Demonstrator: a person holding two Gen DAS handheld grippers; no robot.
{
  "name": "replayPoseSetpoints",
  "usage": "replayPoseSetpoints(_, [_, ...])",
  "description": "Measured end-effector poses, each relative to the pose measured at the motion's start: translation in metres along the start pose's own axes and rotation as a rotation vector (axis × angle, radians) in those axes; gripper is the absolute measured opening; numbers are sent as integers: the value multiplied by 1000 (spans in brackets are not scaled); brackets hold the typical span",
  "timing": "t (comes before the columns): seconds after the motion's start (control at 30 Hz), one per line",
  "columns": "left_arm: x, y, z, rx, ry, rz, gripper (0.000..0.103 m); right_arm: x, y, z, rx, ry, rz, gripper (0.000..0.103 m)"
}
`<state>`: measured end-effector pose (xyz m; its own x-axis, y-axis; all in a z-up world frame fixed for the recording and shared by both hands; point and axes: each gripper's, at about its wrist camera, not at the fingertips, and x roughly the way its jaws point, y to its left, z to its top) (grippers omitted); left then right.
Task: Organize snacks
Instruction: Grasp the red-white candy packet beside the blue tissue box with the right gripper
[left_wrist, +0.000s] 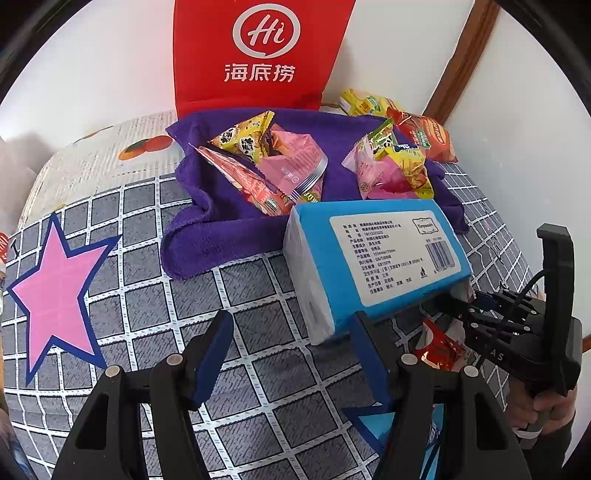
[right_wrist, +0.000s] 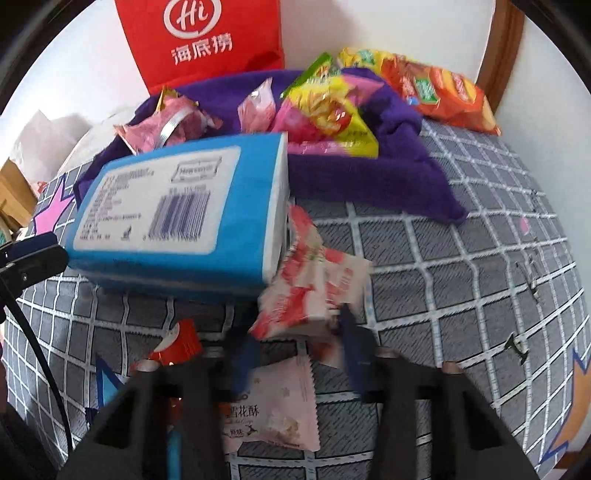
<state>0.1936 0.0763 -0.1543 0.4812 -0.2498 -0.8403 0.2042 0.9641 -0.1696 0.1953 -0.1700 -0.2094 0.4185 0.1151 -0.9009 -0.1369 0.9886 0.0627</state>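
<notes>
Right gripper (right_wrist: 295, 354) beside blue tissue pack (right_wrist: 177, 210)

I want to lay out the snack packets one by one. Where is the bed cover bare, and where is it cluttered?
Bare checked cover lies between the pink star, the purple towel and the blue tissue pack. More lies to the right of the towel's corner. The towel is crowded with snack packets, and more packets cluster by the tissue pack.
</notes>
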Motion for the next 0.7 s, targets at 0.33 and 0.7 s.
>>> replayPoseSetpoints(0.33, [2,0,-2,-1,4,-10,63,-5,-2,-4,2,-21,6,29])
replayPoseSetpoints(0.7, [-3,-4,-4,5,-6,-19,63,-22,-8,-8,38,-38,45,29])
